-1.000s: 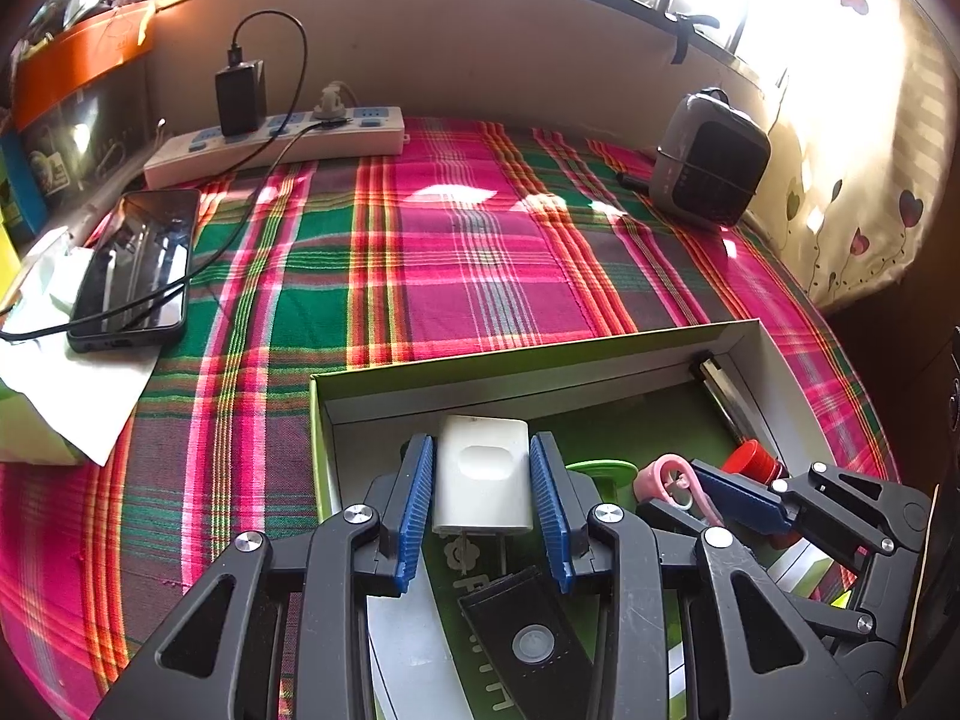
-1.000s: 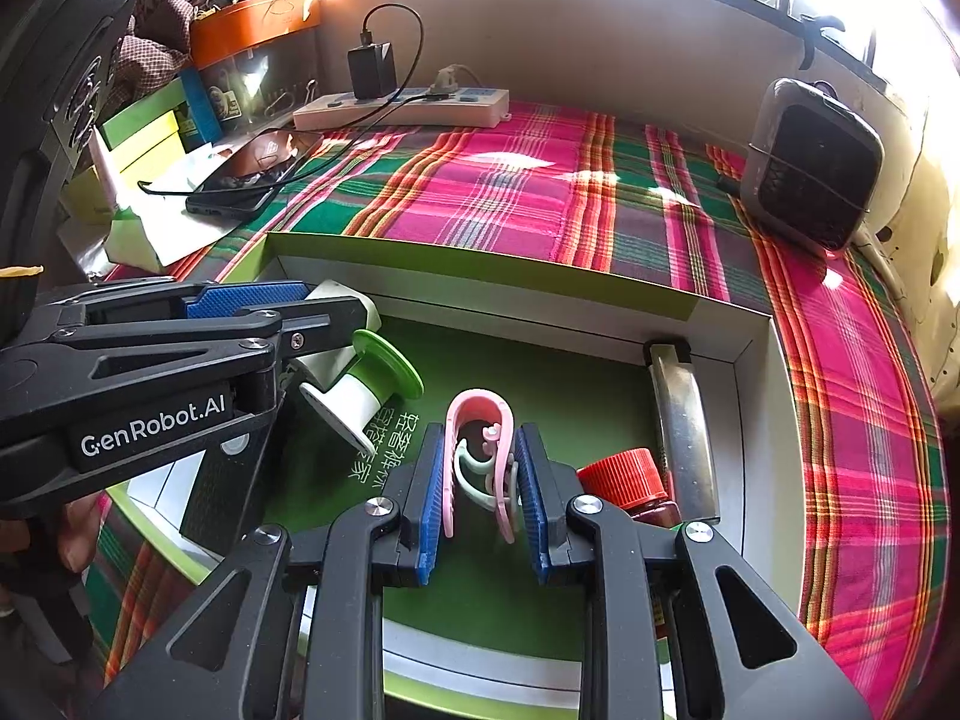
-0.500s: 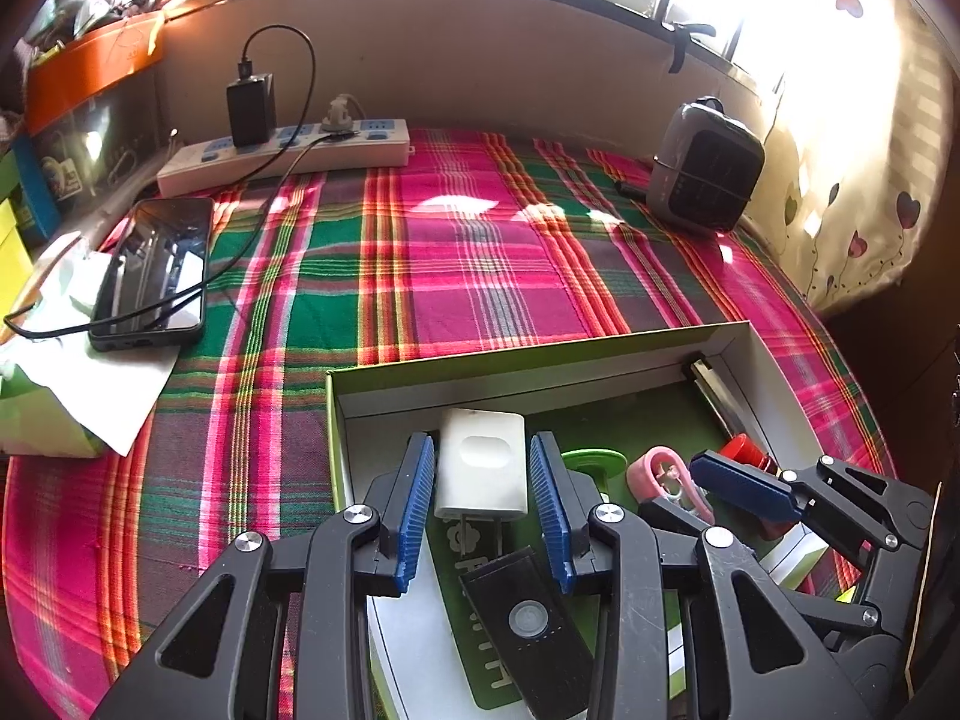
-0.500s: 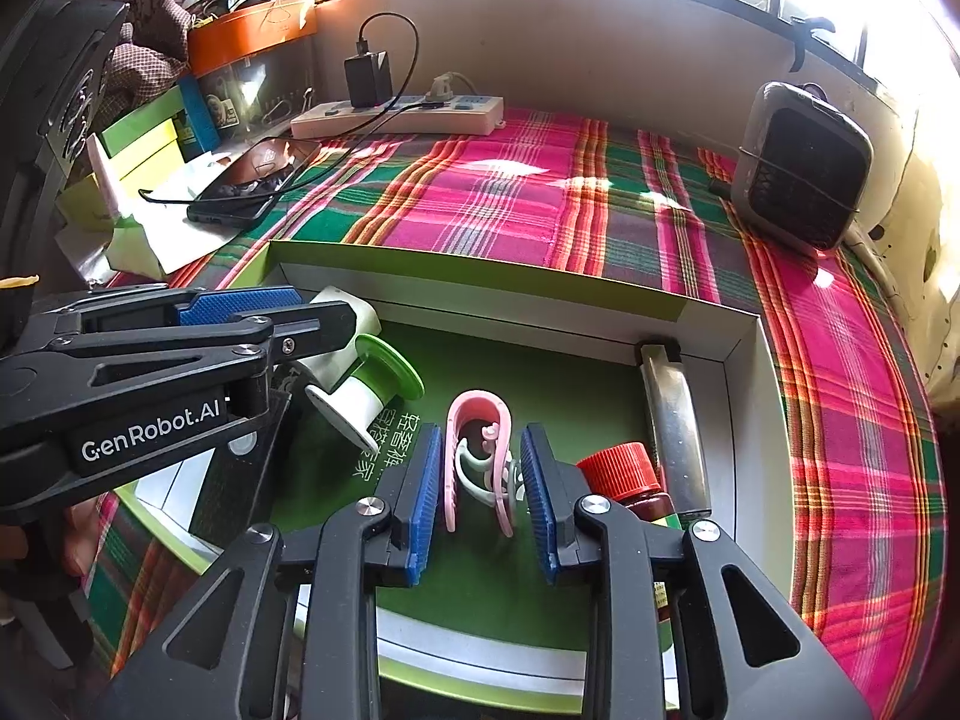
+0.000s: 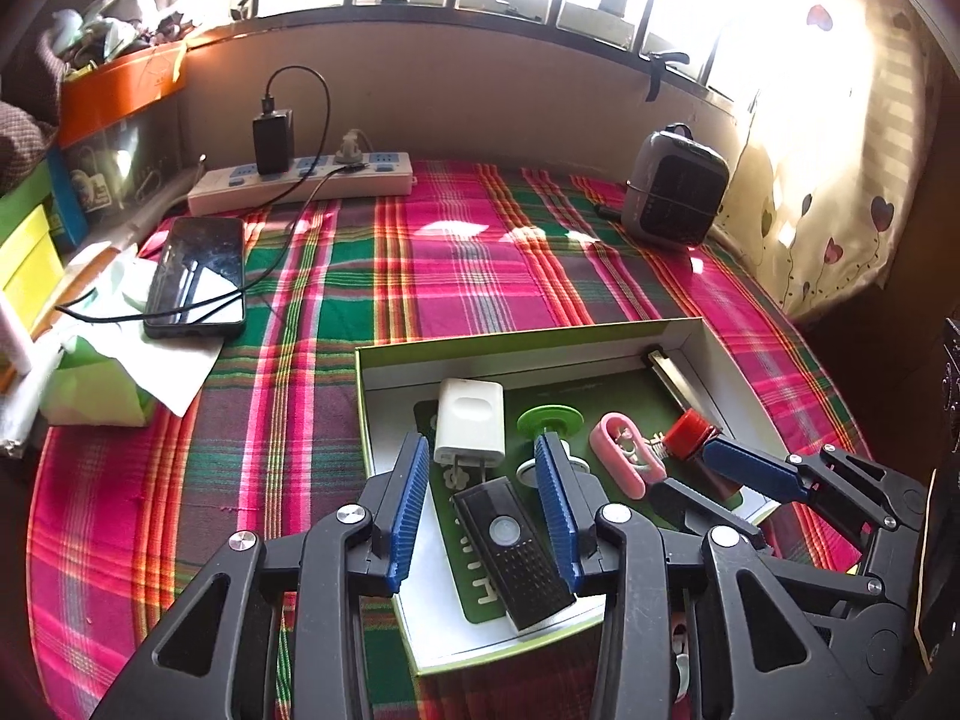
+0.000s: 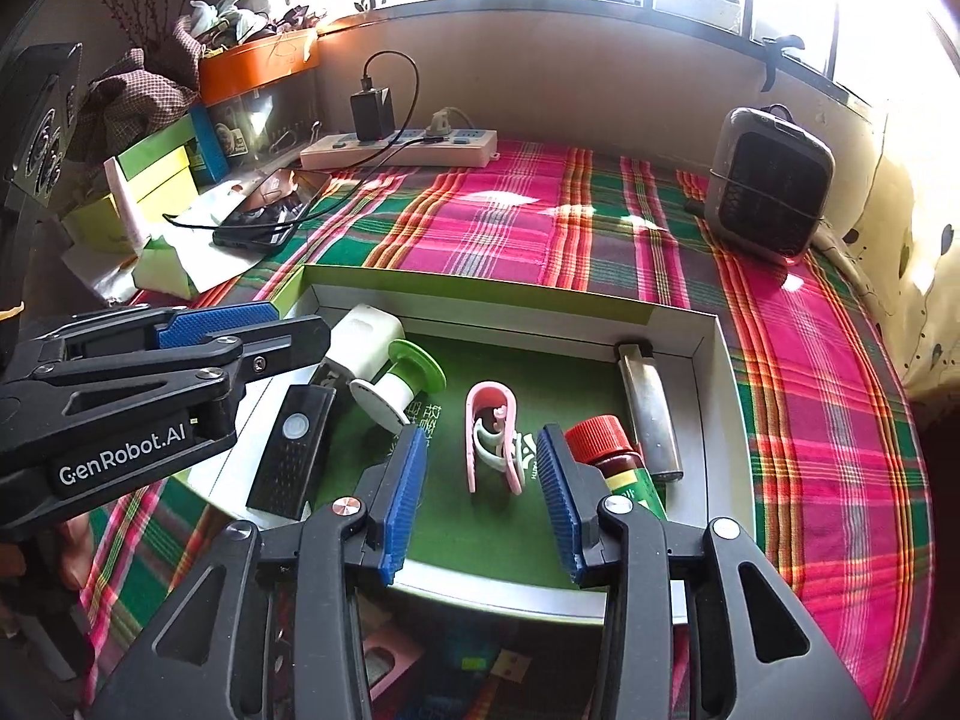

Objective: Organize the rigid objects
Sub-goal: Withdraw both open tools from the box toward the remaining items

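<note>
Left gripper (image 5: 483,504): its 2 blue fingers (image 5: 408,510) are released and have just been opening; nothing is pressed between them. The black remote (image 5: 513,552) lies below the gap, and the white charger (image 5: 470,423) lies just beyond the fingertips, free of both pads. Right gripper (image 6: 480,498): its 2 fingers (image 6: 405,501) are likewise released and have just been opening; the pink clip (image 6: 492,441) sits between the fingertips with clear space on each side, resting on the tray floor. All task items lie inside the green tray (image 6: 480,294), which serves as the reference landmark. In the right wrist view, the white charger occupies the tray's far left corner, partly hidden by the left gripper's arm. The green-and-white spool (image 6: 399,384) lies tilted just beside the charger, toward the tray centre. The black remote lies along the tray's left edge, nearer the camera than the charger. The pink clip stands at the tray centre. The red-capped bottle (image 6: 609,456) lies right of the clip, just beside the right finger. The metal lighter (image 6: 648,408) lies along the tray's right wall. The tray rests on a plaid-covered tabletop (image 5: 456,276). Beyond the tray's far left corner lies a phone (image 5: 198,276); behind it sits a power strip (image 5: 300,183). Beyond the tray's far right corner stands a grey heater (image 5: 675,195).
</note>
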Tool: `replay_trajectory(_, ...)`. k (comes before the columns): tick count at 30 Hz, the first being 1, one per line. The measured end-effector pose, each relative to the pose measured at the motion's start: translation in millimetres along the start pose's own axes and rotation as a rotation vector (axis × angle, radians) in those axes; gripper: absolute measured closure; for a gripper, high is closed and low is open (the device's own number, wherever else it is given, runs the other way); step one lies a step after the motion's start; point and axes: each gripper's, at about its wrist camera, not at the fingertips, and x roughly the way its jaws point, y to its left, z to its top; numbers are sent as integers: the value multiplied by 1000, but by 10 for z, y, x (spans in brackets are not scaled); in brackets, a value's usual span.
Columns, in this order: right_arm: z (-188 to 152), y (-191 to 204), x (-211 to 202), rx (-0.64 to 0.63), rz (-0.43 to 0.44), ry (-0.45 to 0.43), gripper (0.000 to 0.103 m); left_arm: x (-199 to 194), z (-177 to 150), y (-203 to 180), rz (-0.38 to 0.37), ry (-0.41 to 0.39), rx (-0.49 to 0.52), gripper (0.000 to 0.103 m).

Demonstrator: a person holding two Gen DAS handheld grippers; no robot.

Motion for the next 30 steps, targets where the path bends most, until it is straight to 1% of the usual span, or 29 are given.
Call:
replay_trajectory(5, -89, 2, -182, 15, -15, -21, 63, -226, -129, -15, -6, -31, 2, 66)
replay_trajectory(11, -260, -52, -427, 54, -33, -49, 63, -468, -322, 10, -25, -57, -19, 64)
replay_trajectory(16, -467, -110, -549, 95, -45, -42, 62, -601, -520, 14, -52, -60, -33, 64)
replay_trajectory(22, -694, -115, -496, 134, -29, 5, 62, -657, -733, 14, -91, -32, -34, 64)
replay_trajectory(26, -742, -109, -460, 167, -9, 20, 61, -667, -825, 54, -106, -16, -44, 64)
replay_trajectory(30, -754, -42, -413, 155, -9, 36, 61, -665, -872, 112, -114, -6, -56, 63)
